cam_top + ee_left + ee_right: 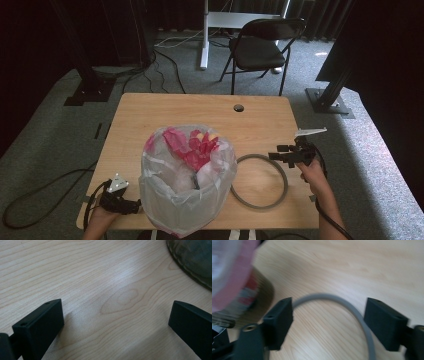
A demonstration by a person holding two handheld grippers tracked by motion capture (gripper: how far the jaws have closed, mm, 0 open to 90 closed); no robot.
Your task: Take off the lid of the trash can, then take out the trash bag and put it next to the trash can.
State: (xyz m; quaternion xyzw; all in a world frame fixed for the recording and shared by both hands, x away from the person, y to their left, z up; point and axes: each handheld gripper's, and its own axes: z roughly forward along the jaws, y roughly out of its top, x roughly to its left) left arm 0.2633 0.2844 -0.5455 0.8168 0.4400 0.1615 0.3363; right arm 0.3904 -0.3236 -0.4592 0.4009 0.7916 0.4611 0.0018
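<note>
A small bin lined with a clear plastic bag [187, 187] stands at the table's front middle, with pink and red crumpled wrappers [195, 145] inside. A grey ring [260, 181] lies flat on the wood to its right. My left gripper [131, 206] rests low by the bin's left base, jaws wide apart over bare wood [115, 315], the bin's edge [192, 260] beyond them. My right gripper [280, 156] hovers above the ring's far right part, open, and the grey ring [347, 305] curves between and under its jaws. The bag [229, 272] blurs at that view's left.
The light wooden table [200, 110] has a cable hole [238, 107] near its far edge. A black folding chair [260, 47] and a white desk leg [204, 35] stand beyond it on grey carpet. Black frame posts [330, 90] flank the table.
</note>
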